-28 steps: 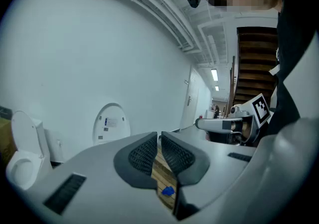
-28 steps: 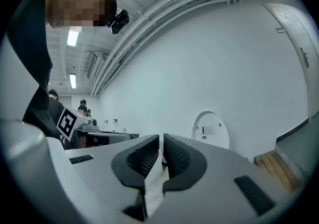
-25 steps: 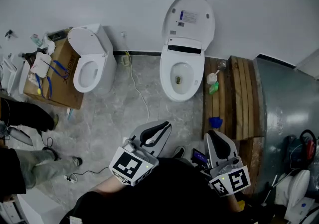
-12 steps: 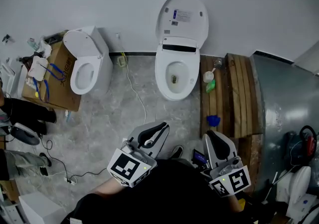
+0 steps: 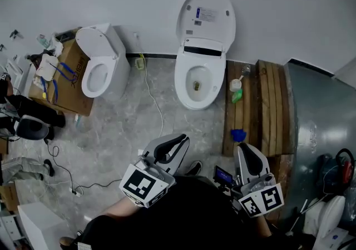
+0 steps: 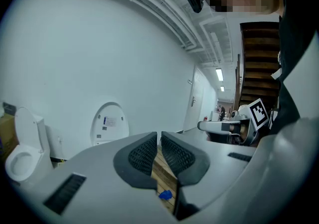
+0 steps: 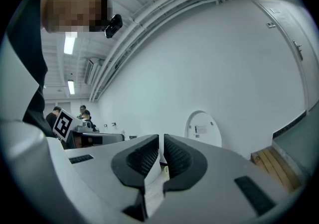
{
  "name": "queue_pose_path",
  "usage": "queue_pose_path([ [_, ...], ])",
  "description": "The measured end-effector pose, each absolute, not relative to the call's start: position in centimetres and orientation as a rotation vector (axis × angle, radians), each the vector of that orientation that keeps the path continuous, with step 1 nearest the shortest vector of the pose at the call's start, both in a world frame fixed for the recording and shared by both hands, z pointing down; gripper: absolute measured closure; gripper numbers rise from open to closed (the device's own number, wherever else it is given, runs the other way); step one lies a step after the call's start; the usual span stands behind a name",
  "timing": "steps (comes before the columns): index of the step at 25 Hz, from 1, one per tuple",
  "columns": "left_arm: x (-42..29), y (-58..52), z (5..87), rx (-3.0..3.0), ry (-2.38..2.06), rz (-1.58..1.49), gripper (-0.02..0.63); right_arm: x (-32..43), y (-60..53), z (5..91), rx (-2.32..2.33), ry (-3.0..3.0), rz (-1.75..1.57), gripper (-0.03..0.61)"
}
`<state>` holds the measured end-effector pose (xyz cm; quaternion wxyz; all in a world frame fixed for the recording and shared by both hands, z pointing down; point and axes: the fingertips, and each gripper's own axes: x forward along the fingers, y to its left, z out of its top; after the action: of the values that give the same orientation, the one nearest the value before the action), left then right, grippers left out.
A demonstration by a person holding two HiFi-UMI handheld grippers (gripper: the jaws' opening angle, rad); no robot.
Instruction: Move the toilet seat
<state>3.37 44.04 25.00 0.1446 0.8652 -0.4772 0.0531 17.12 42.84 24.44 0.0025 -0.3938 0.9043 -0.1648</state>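
Note:
A white toilet (image 5: 196,82) stands against the far wall with its oval lid (image 5: 206,18) raised upright; the lid (image 6: 110,123) shows small in the left gripper view, and the lid (image 7: 203,128) in the right gripper view too. Whether a seat ring lies on the bowl I cannot tell. Both grippers hang low near the person's body, well short of the toilet. My left gripper (image 5: 181,140) is shut with nothing between its pads (image 6: 144,154). My right gripper (image 5: 243,148) is shut and empty as well, jaws nearly touching (image 7: 161,151).
A second white toilet (image 5: 100,68) stands to the left beside a cardboard box (image 5: 61,85). A wooden pallet (image 5: 261,107) lies right of the toilet, with a green bottle (image 5: 238,97) and a blue object (image 5: 240,135) on it. A cable (image 5: 156,107) crosses the floor. A person's legs (image 5: 28,126) show at far left.
The person at the left has moved away toward the left edge. The head view has shifted a little; both grippers stay shut and almost where they were.

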Motion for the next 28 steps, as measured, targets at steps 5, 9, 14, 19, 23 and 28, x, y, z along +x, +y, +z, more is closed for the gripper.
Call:
queue_pose_path([
  [5, 3.1, 44.8, 25.2, 2.448, -1.430, 0.148, 0.578, 17.7, 42.7, 25.1, -1.204, 2.862, -0.513, 0.526],
  [9, 3.4, 44.4, 25.4, 2.444, -1.429, 0.167, 0.578, 18.0, 42.1, 25.3, -1.203, 2.854, -0.533, 0.526],
  [14, 3.5, 43.2, 26.2, 2.450, -1.377, 0.166, 0.578, 17.6, 41.3, 26.0, -1.231, 2.848, -0.557, 0.526],
  [19, 2.6, 40.1, 26.9, 2.468, -1.313, 0.157, 0.578, 17.1, 38.8, 26.6, -1.316, 2.821, -0.580, 0.526],
  [23, 0.8, 36.3, 27.2, 2.472, -1.264, 0.146, 0.578, 16.3, 35.2, 27.0, -1.412, 2.780, -0.606, 0.526],
  [28, -2.5, 31.1, 28.4, 2.469, -1.203, 0.139, 0.578, 16.3, 29.6, 28.4, -1.582, 2.674, -0.693, 0.526],
])
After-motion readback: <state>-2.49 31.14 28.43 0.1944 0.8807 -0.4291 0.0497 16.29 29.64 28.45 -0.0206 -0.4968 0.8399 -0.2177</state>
